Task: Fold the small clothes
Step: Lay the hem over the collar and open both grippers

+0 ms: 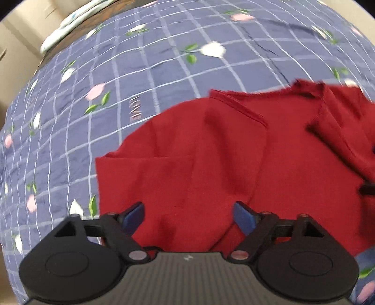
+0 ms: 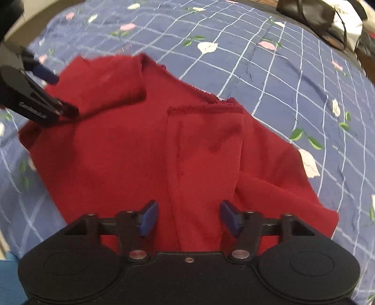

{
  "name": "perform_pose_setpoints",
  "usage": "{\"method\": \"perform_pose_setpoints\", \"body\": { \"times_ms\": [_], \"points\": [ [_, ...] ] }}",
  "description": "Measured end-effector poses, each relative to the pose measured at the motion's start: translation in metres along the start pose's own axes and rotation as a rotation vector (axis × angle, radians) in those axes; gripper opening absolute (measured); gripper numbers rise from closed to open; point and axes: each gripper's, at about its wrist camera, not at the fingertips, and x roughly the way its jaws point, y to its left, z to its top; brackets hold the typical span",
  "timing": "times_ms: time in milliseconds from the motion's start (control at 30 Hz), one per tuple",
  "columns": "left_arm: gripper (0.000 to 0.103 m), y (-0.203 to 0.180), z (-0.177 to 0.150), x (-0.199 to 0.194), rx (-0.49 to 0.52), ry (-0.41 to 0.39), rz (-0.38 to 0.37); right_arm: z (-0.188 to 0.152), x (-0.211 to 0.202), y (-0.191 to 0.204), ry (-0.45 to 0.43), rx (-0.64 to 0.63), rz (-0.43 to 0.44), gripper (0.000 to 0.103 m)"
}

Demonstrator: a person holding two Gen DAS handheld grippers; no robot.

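Observation:
A small red garment (image 1: 222, 150) lies partly folded on a blue checked bedspread (image 1: 140, 77), with a sleeve flap laid over its body. My left gripper (image 1: 188, 217) hovers open over the garment's near edge, nothing between its blue pads. In the right wrist view the same red garment (image 2: 145, 150) fills the middle, with a hemmed fold running down its centre. My right gripper (image 2: 187, 218) is open above that fold, holding nothing. The left gripper (image 2: 44, 91) shows at the left edge of this view, over the garment's far corner.
The bedspread (image 2: 281, 77) has white grid lines and flower prints and extends all around the garment. A dark bag (image 2: 311, 16) and white items lie beyond the bed's far right edge. A pale wall and a light-coloured object (image 1: 61, 32) sit past the bed's far left edge.

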Motion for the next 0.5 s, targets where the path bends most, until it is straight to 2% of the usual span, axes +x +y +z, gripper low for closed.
{"method": "perform_pose_setpoints", "body": {
  "times_ms": [33, 67, 100, 133, 167, 200, 233, 400, 500],
  "points": [
    [0.063, -0.005, 0.0, 0.001, 0.033, 0.0, 0.023, 0.001, 0.003, -0.001, 0.001, 0.003, -0.013, 0.043],
    [0.052, -0.01, 0.0, 0.004, 0.066, 0.005, 0.056, 0.003, 0.006, -0.004, 0.003, 0.016, -0.022, 0.029],
    [0.026, -0.011, 0.0, 0.006, 0.075, 0.013, 0.068, 0.006, 0.006, -0.01, 0.001, 0.038, -0.023, 0.014],
    [0.011, -0.009, 0.002, 0.007, 0.065, 0.021, 0.065, 0.007, 0.005, -0.017, -0.004, 0.076, -0.014, 0.008],
    [0.008, -0.004, 0.002, 0.006, 0.03, 0.019, 0.053, 0.009, 0.003, -0.025, -0.01, 0.123, 0.0, 0.007],
    [0.001, 0.003, 0.003, 0.004, -0.021, 0.007, 0.045, 0.01, -0.001, -0.035, -0.018, 0.177, 0.009, 0.006],
    [0.0, 0.011, 0.003, 0.002, -0.064, -0.002, 0.055, 0.011, -0.006, -0.045, -0.034, 0.236, 0.01, 0.006],
    [0.0, 0.053, 0.003, -0.006, -0.305, -0.006, 0.114, -0.003, -0.028, -0.102, -0.09, 0.56, 0.021, 0.006],
    [0.0, 0.069, -0.003, -0.009, -0.381, -0.003, 0.085, -0.024, -0.03, -0.133, -0.088, 0.765, 0.031, 0.007]
  ]
}}
